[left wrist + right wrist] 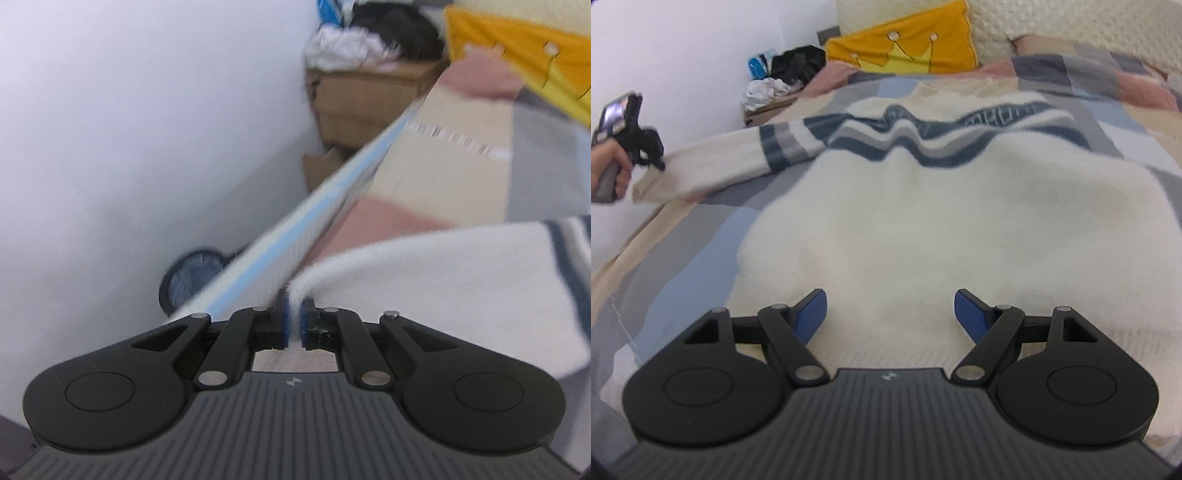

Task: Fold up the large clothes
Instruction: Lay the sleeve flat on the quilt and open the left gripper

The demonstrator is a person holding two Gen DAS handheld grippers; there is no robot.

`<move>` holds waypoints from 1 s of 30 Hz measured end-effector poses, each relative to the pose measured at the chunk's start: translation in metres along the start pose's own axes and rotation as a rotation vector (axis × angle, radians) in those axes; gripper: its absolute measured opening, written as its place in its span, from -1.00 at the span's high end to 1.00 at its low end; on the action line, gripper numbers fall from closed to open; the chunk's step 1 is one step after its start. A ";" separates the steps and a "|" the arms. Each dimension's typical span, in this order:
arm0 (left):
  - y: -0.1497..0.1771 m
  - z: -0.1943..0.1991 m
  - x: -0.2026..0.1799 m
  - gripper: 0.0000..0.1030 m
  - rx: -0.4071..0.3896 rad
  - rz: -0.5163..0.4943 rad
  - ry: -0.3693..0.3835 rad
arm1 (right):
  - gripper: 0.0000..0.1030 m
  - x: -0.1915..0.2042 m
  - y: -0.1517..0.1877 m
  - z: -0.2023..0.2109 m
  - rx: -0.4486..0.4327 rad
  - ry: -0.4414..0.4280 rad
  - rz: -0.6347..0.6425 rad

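Observation:
A cream knit sweater [923, 229] with navy and grey chest stripes lies flat, face up, on the bed. Its left sleeve [713, 162] stretches out to the left edge of the bed. My left gripper [294, 317] is shut on the sleeve cuff [424, 280]; it also shows in the right wrist view [652, 158], held in a hand at the sleeve's end. My right gripper [890, 310] is open and empty, hovering over the sweater's lower hem area.
The bed has a patchwork cover [683, 266] in blue, grey, pink and beige. A yellow crown cushion [905, 48] and cream pillow sit at the head. A cardboard box with clothes [365, 92] stands by the white wall [129, 129] left of the bed.

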State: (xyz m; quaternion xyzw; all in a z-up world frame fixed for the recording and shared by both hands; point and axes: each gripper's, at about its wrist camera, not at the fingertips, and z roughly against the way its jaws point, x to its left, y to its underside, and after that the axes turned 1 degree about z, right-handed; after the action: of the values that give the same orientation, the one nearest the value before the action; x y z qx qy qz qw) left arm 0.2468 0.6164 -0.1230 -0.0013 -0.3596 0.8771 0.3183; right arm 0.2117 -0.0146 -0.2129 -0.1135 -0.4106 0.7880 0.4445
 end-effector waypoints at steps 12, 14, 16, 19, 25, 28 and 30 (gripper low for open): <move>0.015 -0.027 -0.001 0.83 0.096 0.038 0.021 | -0.50 -0.008 0.001 -0.023 0.041 0.019 -0.028; 0.016 -0.010 0.004 0.72 0.114 0.066 0.043 | -0.50 -0.011 0.001 -0.019 0.036 0.008 -0.045; 0.018 0.008 0.006 0.51 0.137 0.074 0.061 | -0.51 -0.013 0.001 -0.015 0.030 -0.006 -0.063; 0.023 0.045 0.005 0.23 0.134 0.064 0.108 | -0.51 -0.017 0.001 -0.009 0.022 -0.028 -0.087; 0.043 0.126 0.003 0.21 0.083 0.069 0.196 | -0.51 -0.025 0.001 0.014 -0.019 -0.065 -0.137; 0.061 0.160 -0.004 0.20 0.082 0.086 0.253 | -0.51 -0.028 0.001 0.025 -0.035 -0.100 -0.156; 0.076 0.181 -0.016 0.21 0.088 0.072 0.285 | -0.51 -0.029 0.002 0.034 -0.048 -0.101 -0.156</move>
State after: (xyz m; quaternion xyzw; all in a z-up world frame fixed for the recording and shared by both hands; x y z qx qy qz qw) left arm 0.1758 0.4530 -0.0405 -0.1248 -0.2718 0.8938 0.3341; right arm 0.2089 -0.0566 -0.1985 -0.0516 -0.4587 0.7457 0.4805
